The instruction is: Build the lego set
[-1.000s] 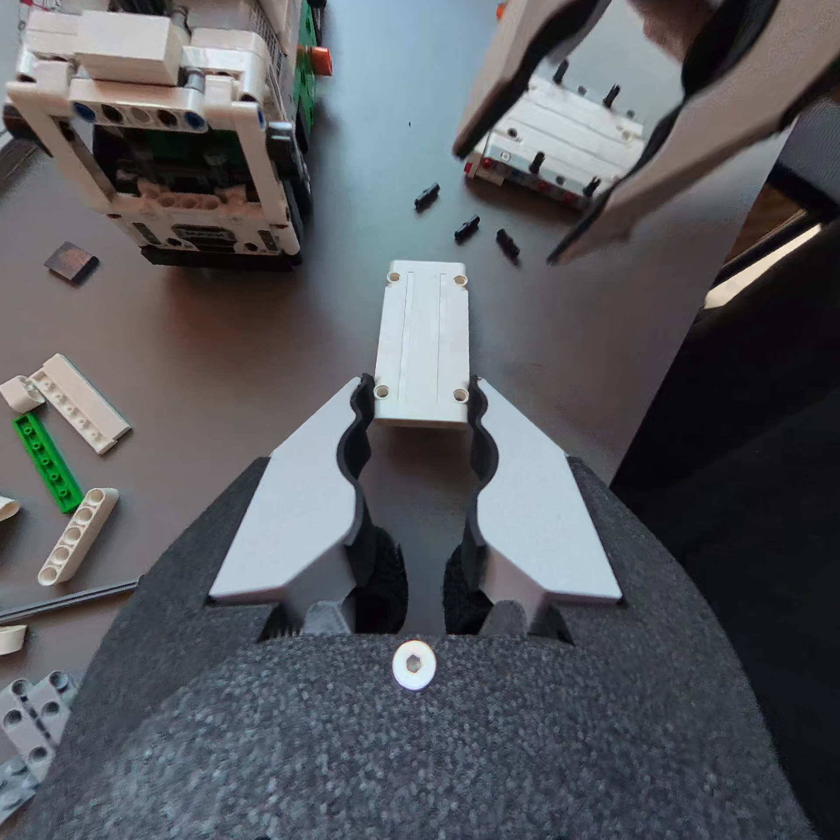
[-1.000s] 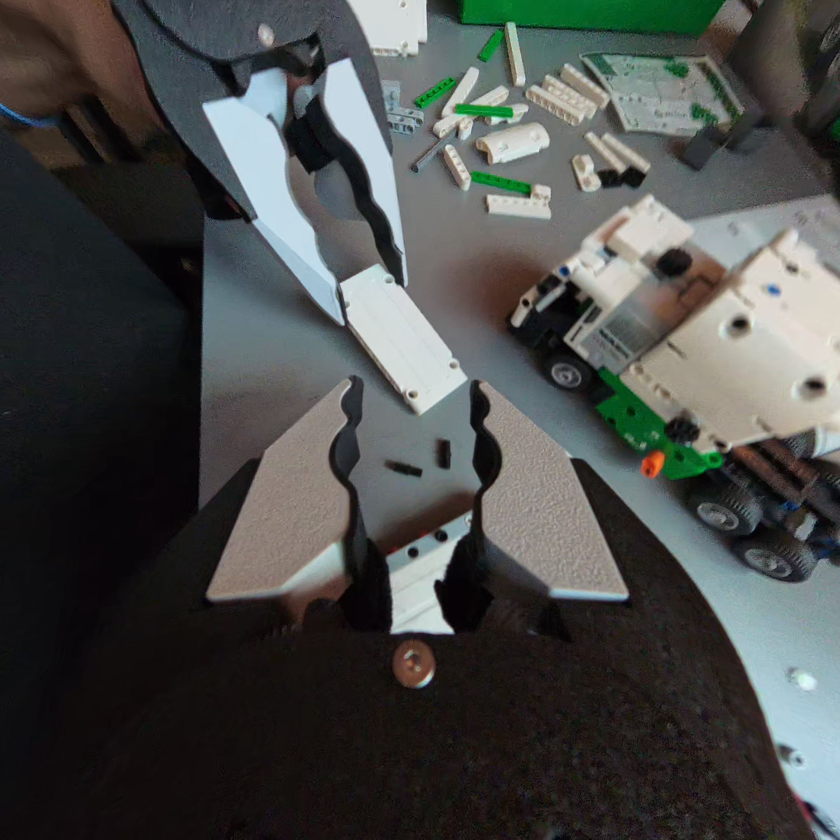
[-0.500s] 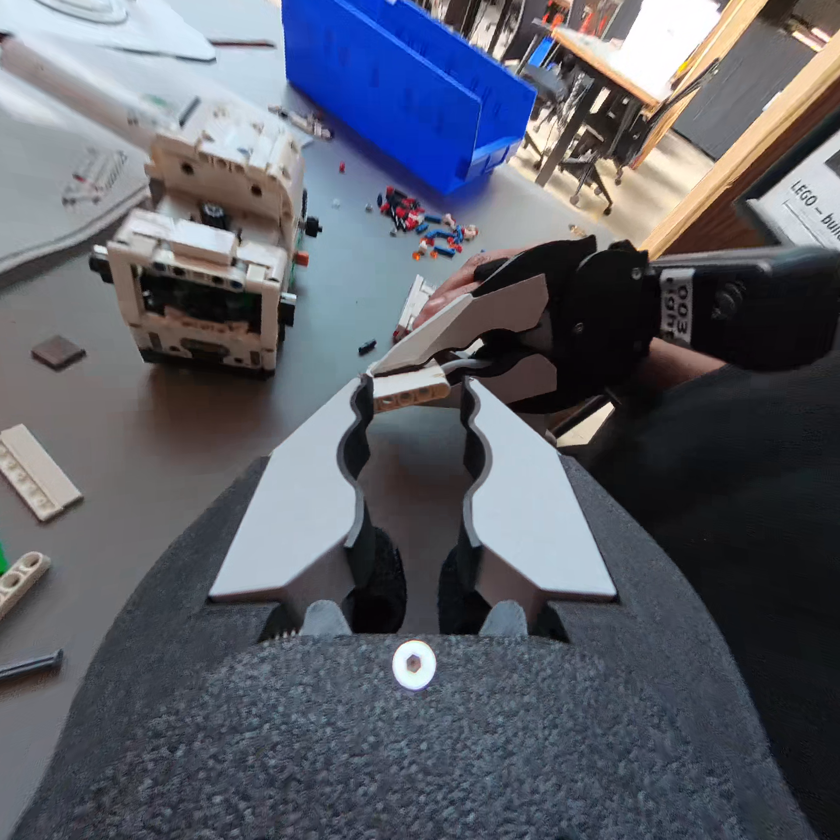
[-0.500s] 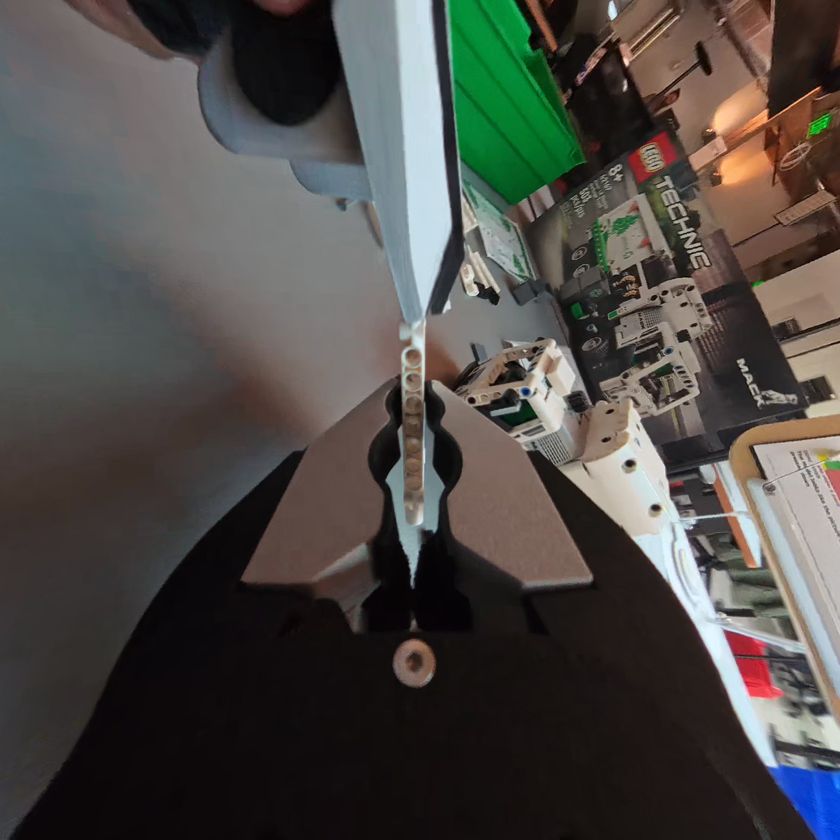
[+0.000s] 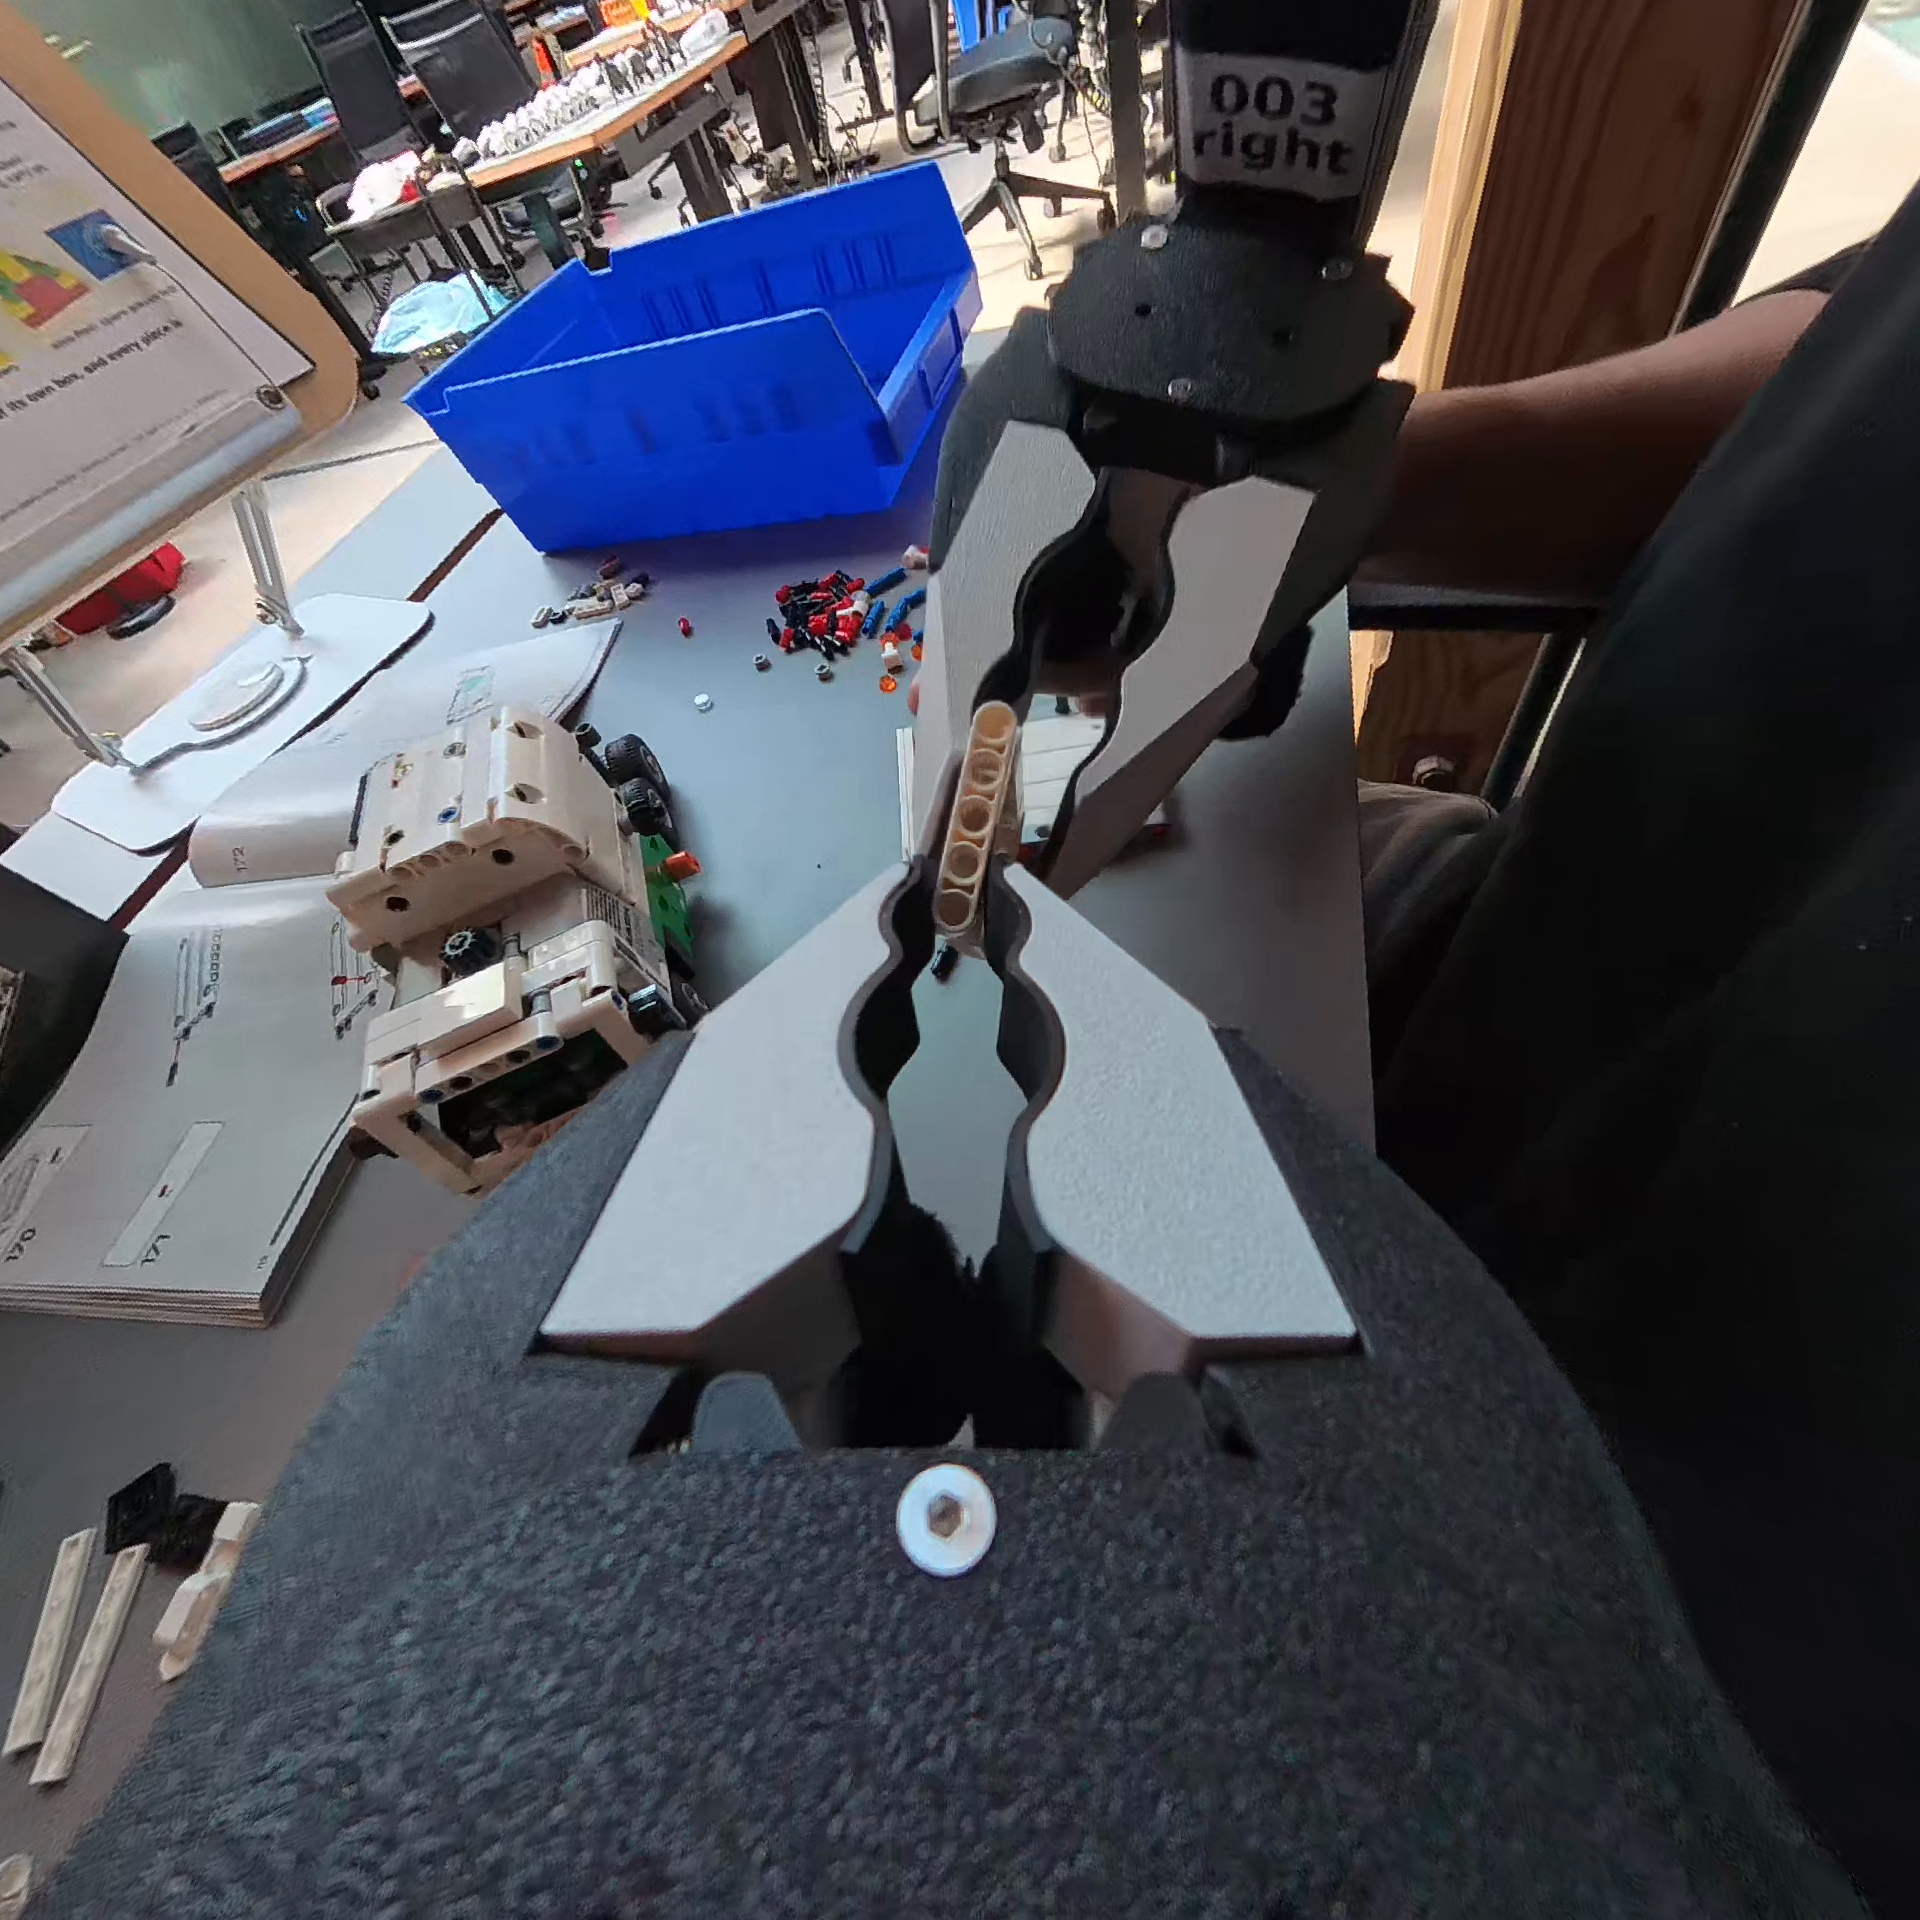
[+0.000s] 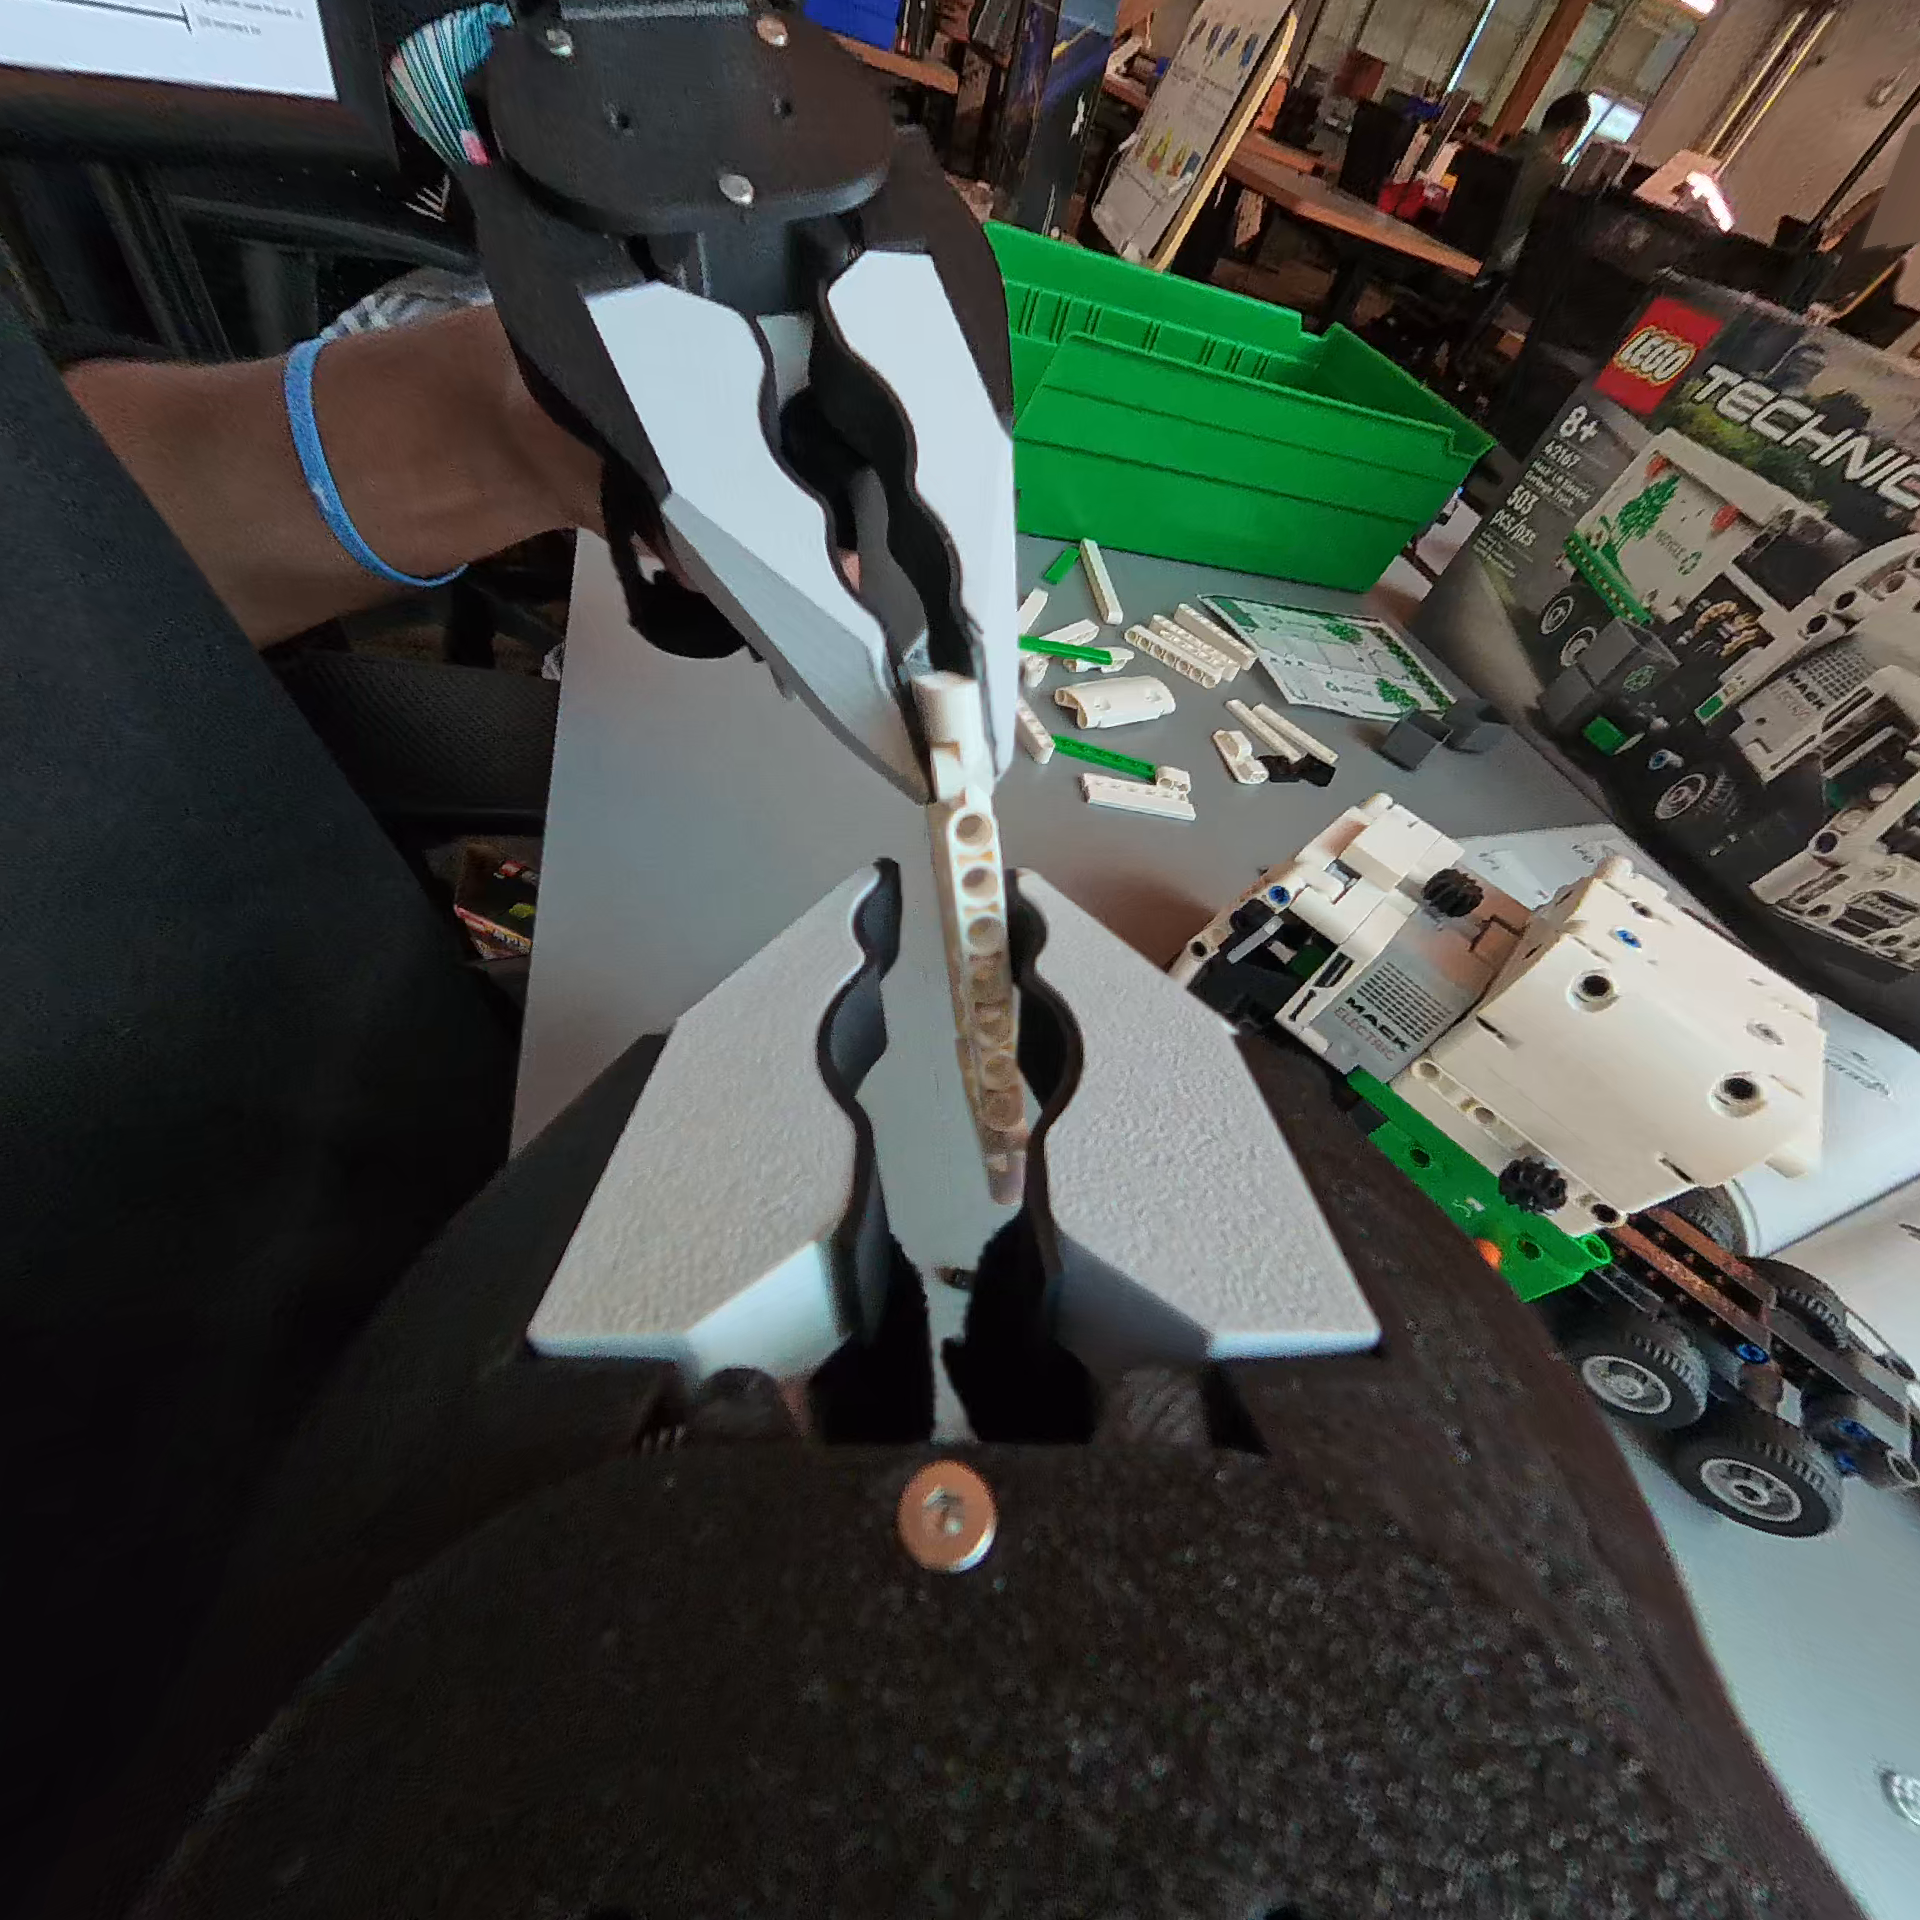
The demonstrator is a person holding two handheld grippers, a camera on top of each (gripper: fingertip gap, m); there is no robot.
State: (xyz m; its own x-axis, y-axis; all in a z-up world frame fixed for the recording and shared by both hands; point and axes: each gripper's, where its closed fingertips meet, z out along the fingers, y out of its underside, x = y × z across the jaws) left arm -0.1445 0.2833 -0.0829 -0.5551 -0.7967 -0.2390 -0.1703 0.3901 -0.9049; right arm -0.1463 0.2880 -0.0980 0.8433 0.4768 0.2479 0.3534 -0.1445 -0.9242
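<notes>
A white flat panel with a row of holes along its edge is held up above the grey table. My left gripper is shut on its near end, pads pressing both faces. The far right gripper stands open around its other end. In the right wrist view the panel stands between my right gripper's fingers, resting against the right finger, with a clear gap at the left one. The left gripper pinches its far end there.
A white and green toy truck stands on the table by an open booklet. A blue bin and small pins lie behind. A green bin, loose white and green pieces and a box are beyond. Left and right tips are no more than a few centimetres apart.
The panel came up off the table. Half a second ago the right gripper was shut on it; now the left gripper has closed on it and the right has opened.
</notes>
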